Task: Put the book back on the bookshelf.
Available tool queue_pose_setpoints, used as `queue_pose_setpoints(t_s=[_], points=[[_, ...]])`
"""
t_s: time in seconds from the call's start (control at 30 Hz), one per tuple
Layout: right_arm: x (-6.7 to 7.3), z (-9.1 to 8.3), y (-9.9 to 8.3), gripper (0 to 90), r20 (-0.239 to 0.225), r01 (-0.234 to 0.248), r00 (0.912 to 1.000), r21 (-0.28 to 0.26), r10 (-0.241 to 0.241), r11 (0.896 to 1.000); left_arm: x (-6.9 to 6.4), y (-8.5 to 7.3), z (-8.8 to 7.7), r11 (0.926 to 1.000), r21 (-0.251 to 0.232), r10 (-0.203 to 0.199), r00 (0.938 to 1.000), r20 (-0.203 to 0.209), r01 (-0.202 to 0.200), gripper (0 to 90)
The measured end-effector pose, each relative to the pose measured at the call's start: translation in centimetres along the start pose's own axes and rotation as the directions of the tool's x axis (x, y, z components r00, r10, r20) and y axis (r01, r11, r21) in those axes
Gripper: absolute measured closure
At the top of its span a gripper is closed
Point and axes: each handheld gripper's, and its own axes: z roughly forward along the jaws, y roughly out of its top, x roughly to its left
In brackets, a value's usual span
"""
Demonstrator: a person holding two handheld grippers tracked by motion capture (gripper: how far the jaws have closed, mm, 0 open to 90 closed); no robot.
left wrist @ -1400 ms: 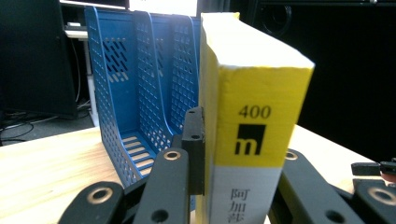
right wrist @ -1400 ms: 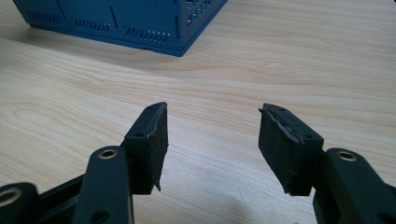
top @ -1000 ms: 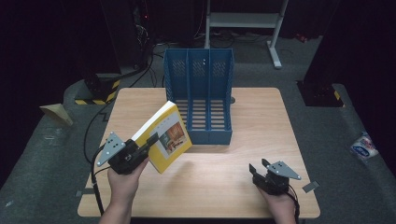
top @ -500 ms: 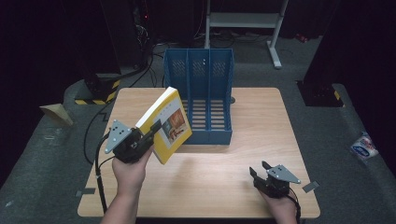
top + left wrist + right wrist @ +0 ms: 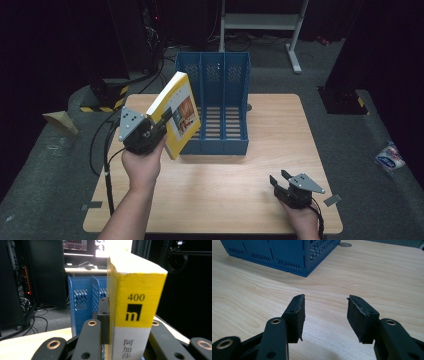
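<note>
A thick yellow and white book (image 5: 181,111) is up off the wooden table (image 5: 225,185), tilted, its top corner beside the left front of the blue three-slot file rack (image 5: 220,70). My left gripper (image 5: 162,124) is shut on the book's lower part. In the left gripper view the spine (image 5: 137,302) stands upright between the jaws, with the rack (image 5: 80,305) behind it. My right gripper (image 5: 280,179) rests low at the table's near right. Its jaws (image 5: 325,312) stand apart over bare wood with nothing between them, and they have just been closing a little.
The rack's near corner (image 5: 274,250) lies ahead and left of my right gripper. Black cables (image 5: 100,145) trail off the table's left side. A white stand (image 5: 260,22) is behind the rack. A plastic packet (image 5: 390,157) lies on the floor at right.
My left gripper has lifted the book and carried it up and toward the rack, turning it more upright. The right hand has stayed in place.
</note>
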Motion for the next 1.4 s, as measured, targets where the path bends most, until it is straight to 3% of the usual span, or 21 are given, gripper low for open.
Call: queue_pose_setpoints(t_s=[0.13, 0.3, 0.63, 0.77, 0.97, 1.03, 1.13, 1.4], points=[[-0.1, 0.0, -0.2, 47.9, 0.005, -0.008, 1.0000, 0.009, 0.008, 1.000, 0.4, 0.4, 1.2, 0.9999, 0.007, -0.010, 0.9999, -0.012, 0.010, 76.0], [0.0, -0.2, -0.3, 47.7, 0.007, -0.008, 0.9999, 0.009, 0.008, 1.000, 0.7, 0.8, 3.0, 0.9996, 0.020, 0.020, 0.9976, -0.066, -0.019, 76.0], [-0.1, -0.3, -0.5, 48.0, -0.008, -0.018, 0.9998, 0.016, 0.019, 1.000, 1.7, 1.2, 7.2, 0.9977, 0.065, -0.010, 0.9911, -0.133, 0.018, 76.0], [-0.1, -0.3, -0.6, 48.0, -0.012, -0.023, 0.9997, 0.016, 0.023, 1.000, 2.3, 1.1, 9.0, 0.9946, 0.086, -0.042, 0.9846, -0.170, 0.057, 76.0], [0.0, -0.2, -0.7, 48.1, -0.025, -0.018, 0.9995, 0.017, 0.019, 1.000, 2.7, 0.9, 11.4, 0.9901, 0.135, -0.006, 0.9750, -0.222, 0.037, 76.0], [-0.2, -0.3, -0.7, 48.1, -0.027, -0.007, 0.9996, 0.010, 0.007, 1.000, 2.7, 0.7, 12.0, 0.9901, 0.135, -0.008, 0.9734, -0.229, 0.040, 76.0], [-0.2, -0.3, -0.7, 48.2, -0.027, -0.028, 0.9992, 0.015, 0.029, 0.999, 2.8, 0.4, 12.9, 0.9885, 0.138, -0.028, 0.9714, -0.236, 0.062, 75.9], [-0.2, -0.3, -0.8, 48.4, -0.027, -0.026, 0.9993, 0.011, 0.026, 1.000, 2.3, -0.7, 14.8, 0.9878, 0.143, -0.025, 0.9697, -0.243, 0.062, 75.9]])
